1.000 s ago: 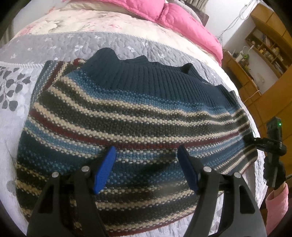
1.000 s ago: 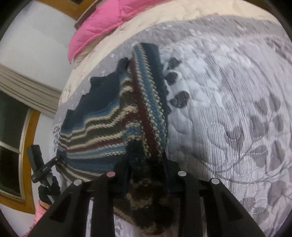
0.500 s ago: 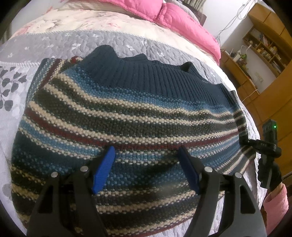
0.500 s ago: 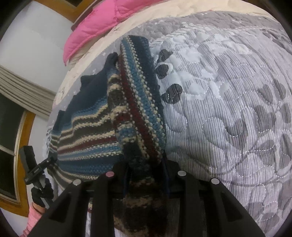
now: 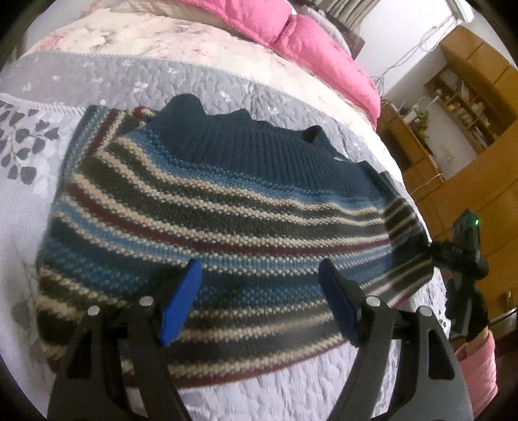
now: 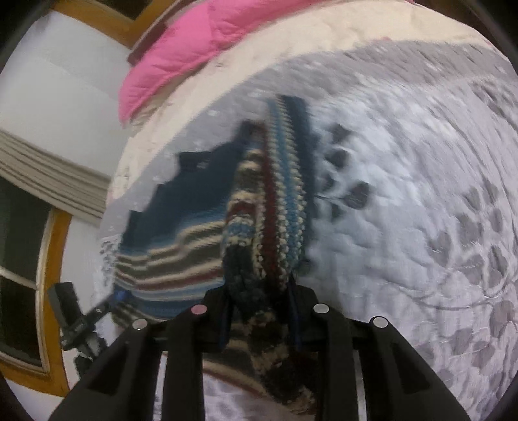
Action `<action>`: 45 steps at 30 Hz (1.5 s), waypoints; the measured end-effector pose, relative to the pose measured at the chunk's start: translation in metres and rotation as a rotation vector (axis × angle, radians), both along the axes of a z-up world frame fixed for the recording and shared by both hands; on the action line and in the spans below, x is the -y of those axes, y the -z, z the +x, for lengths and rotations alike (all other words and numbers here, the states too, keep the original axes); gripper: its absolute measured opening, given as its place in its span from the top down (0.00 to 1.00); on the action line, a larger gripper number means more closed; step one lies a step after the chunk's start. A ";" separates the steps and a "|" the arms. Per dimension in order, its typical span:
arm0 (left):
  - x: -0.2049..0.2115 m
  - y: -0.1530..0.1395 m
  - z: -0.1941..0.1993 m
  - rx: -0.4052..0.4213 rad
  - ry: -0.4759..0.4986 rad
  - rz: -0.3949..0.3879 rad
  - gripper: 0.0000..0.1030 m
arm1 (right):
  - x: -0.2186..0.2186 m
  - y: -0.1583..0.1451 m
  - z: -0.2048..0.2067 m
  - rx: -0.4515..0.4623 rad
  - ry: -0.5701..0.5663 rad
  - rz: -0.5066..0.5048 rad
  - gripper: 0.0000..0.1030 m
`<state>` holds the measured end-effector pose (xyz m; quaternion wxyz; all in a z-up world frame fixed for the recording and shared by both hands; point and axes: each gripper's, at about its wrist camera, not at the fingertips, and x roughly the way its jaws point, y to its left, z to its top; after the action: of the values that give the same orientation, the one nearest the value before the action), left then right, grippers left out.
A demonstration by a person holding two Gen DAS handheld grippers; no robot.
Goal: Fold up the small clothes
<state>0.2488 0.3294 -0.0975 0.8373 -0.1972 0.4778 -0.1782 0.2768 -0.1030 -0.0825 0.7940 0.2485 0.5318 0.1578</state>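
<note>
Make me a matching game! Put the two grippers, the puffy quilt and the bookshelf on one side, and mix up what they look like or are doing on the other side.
Things:
1. left gripper
2. right gripper
3. quilt
4. bookshelf

Descriptions:
A. pink
B. shut on the striped sweater
C. brown wood
D. open above the sweater

Pairs: 1-D, 2-B, 3-A, 4-C

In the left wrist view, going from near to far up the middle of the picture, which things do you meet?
Left gripper, open → striped knit sweater → its dark blue ribbed part → grey quilted bedspread → cream floral cover → pink duvet.
</note>
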 end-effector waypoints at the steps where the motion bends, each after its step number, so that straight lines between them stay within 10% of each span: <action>1: -0.002 -0.002 -0.002 0.003 0.002 -0.006 0.28 | -0.010 -0.009 0.001 0.017 -0.018 0.006 0.74; 13: -0.021 -0.014 -0.011 0.019 -0.026 -0.118 0.28 | -0.136 -0.064 0.005 0.133 -0.274 -0.052 0.75; 26: -0.031 -0.024 -0.016 0.037 -0.032 -0.150 0.28 | -0.210 -0.011 0.006 0.064 -0.402 -0.124 0.71; 34: -0.030 -0.028 -0.014 0.035 -0.027 -0.183 0.28 | -0.222 0.003 0.000 0.069 -0.425 -0.044 0.47; 45: -0.007 -0.028 0.000 0.018 0.012 -0.263 0.28 | -0.146 -0.047 -0.026 0.159 -0.311 0.166 0.47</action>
<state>0.2484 0.3361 -0.0696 0.8074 -0.3010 0.4438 -0.2461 0.2503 0.0430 -0.0360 0.7764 0.2147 0.4844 0.3412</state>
